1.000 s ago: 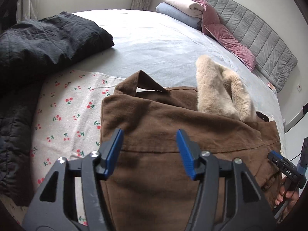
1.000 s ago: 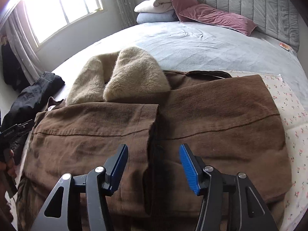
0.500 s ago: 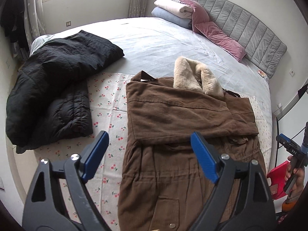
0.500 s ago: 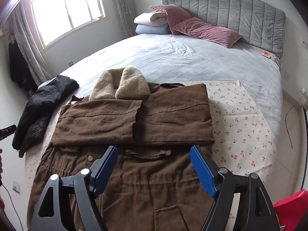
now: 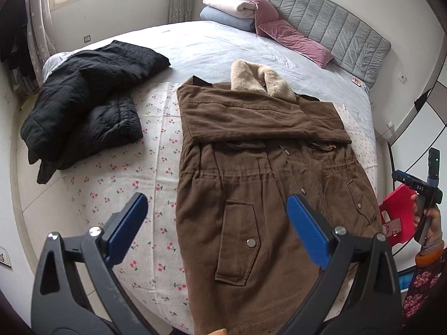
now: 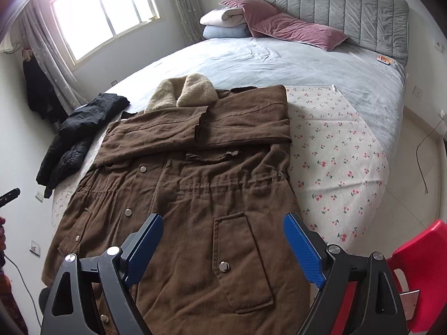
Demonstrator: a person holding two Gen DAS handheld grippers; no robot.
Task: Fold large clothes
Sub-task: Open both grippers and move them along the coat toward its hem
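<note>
A large brown coat [image 5: 251,173] with a beige fur collar [image 5: 257,79] lies flat on a cherry-print sheet [image 5: 156,139] on the bed. Both sleeves are folded across its chest. It also shows in the right wrist view [image 6: 195,184], with its collar [image 6: 181,92] at the far end. My left gripper [image 5: 218,223] is open and empty above the coat's hem on its left side. My right gripper [image 6: 223,240] is open and empty above the hem near a pocket [image 6: 240,259]. Neither touches the cloth.
A black padded jacket [image 5: 92,95] lies on the bed's left side. Pink pillows [image 5: 290,39] and folded blankets [image 5: 226,11] sit by the grey headboard [image 5: 335,33]. A red stool [image 6: 419,265] stands on the floor at the right.
Both grippers have pulled back from the folded sleeves toward the hem and opened wider. The whole coat has come into view.
</note>
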